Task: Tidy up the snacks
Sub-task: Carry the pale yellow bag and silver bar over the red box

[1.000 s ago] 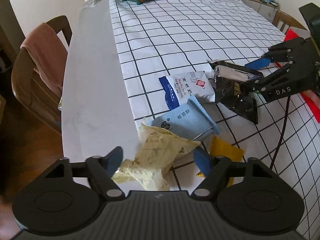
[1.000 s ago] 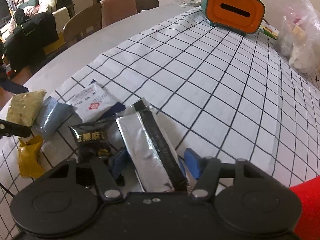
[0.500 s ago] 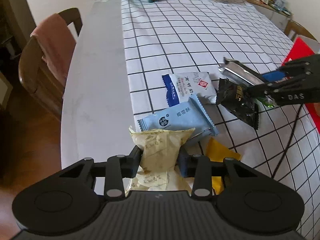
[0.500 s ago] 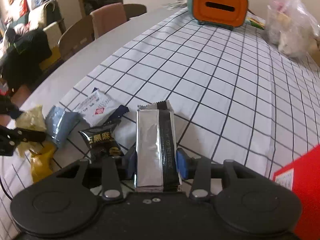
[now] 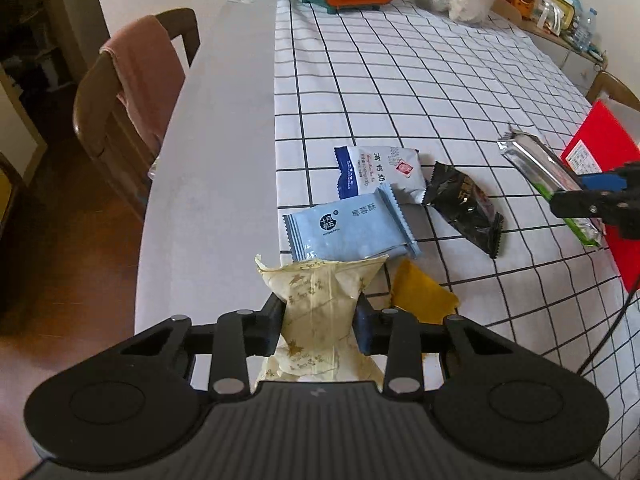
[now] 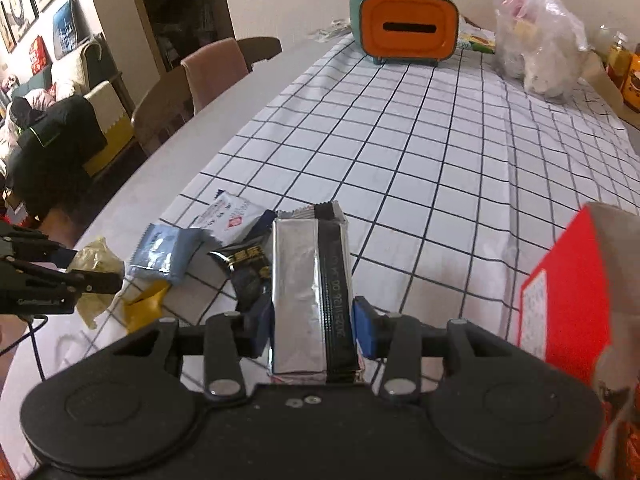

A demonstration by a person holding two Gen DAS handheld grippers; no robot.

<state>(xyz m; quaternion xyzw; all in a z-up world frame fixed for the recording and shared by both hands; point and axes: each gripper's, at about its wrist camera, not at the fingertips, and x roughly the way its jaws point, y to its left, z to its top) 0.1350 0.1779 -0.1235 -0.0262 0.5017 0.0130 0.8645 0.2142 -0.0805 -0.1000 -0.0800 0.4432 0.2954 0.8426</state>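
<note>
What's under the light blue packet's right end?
A yellow packet pokes out from beneath the light blue packet; only its triangular corner shows. How far it reaches underneath, and anything else under there, is covered.

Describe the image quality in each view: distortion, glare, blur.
Left wrist view: fisheye bends the tablecloth grid, and the floor at left is dark. Right wrist view: glare streaks the silver packet, and the red box at the right edge is blurred.

Your right tongs (image 6: 313, 330), matt black plastic, grip a glossy silver foil packet (image 6: 310, 280). Your left tongs (image 5: 320, 324) pinch a crinkled, waxy cream wrapper (image 5: 320, 320). Grid-printed cloth (image 5: 400, 92) covers the smooth matt desk (image 5: 224, 140).
</note>
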